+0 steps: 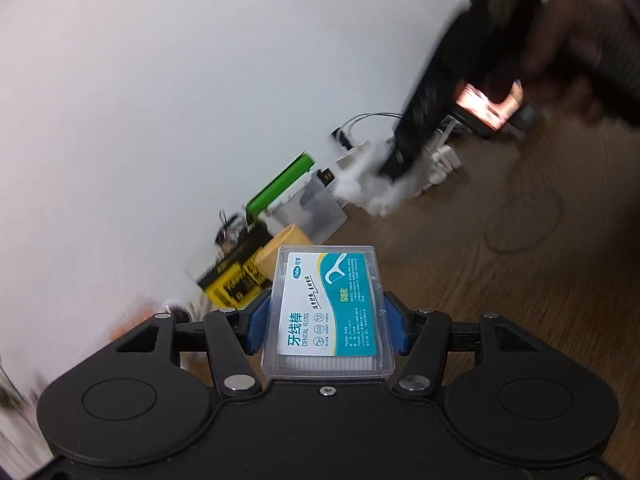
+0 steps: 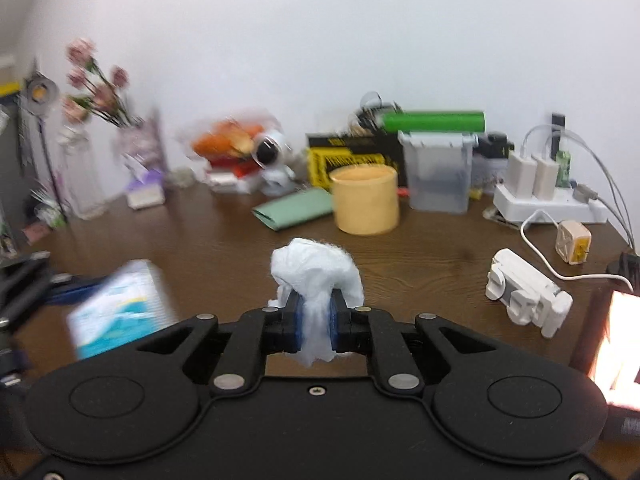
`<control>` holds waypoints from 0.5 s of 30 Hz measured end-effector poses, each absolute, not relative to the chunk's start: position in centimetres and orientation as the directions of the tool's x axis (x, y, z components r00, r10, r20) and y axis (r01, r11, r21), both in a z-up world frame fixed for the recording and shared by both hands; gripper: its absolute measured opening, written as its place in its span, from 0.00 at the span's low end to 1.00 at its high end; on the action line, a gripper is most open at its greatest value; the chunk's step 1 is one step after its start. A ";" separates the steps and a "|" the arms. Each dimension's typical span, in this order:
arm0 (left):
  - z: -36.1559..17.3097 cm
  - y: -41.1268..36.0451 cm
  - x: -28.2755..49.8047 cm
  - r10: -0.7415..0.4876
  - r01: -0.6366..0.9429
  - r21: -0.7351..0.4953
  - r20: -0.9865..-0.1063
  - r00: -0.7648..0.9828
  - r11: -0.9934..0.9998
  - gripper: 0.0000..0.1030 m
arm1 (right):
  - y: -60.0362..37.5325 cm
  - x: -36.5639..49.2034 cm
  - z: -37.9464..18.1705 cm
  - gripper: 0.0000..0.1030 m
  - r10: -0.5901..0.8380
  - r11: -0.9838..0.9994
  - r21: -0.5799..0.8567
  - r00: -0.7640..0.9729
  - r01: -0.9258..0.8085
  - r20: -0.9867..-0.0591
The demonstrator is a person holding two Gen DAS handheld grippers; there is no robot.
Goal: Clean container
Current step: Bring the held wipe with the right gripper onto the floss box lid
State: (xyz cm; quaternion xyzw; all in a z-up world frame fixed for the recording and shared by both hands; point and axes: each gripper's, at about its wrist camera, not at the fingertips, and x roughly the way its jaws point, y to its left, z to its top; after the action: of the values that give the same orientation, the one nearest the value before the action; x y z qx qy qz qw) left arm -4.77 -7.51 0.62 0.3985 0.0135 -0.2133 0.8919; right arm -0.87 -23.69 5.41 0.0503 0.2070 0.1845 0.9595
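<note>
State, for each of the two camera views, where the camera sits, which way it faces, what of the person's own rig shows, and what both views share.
Left wrist: on the left gripper, facing along its fingers across the wooden table to the wall; it clamps a dental floss box.
Right wrist: on the right gripper, facing the table's cluttered back edge; it pinches a white tissue wad.
Shared: floss box, tissue, yellow cup, green tube.

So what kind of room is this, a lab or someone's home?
Probably a home desk: a wooden tabletop against a white wall, with a vase of flowers and a power strip with chargers.
</note>
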 end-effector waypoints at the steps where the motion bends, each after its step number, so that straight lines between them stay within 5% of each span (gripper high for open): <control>1: 0.4 -7.7 -5.0 -0.378 0.391 0.717 -0.190 0.906 0.577 0.55 | -23.5 -1.6 5.4 0.13 0.388 0.922 0.154 0.851 -0.356 -0.355; 9: -0.9 -7.8 -4.8 -0.424 0.479 0.702 -0.272 0.864 0.526 0.55 | -20.5 -4.0 5.3 0.13 0.554 0.829 0.108 0.779 -0.549 -0.293; 15: -1.3 -7.9 -3.6 -0.466 0.594 0.636 -0.383 0.798 0.493 0.55 | -17.6 -4.9 4.6 0.13 0.646 0.734 0.085 0.655 -0.673 -0.391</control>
State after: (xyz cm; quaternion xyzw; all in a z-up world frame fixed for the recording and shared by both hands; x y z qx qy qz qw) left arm -3.63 -7.91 -1.25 0.3982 0.0803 -0.3078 0.8604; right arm -4.90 -17.61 4.64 -0.0340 0.2016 0.3628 0.9092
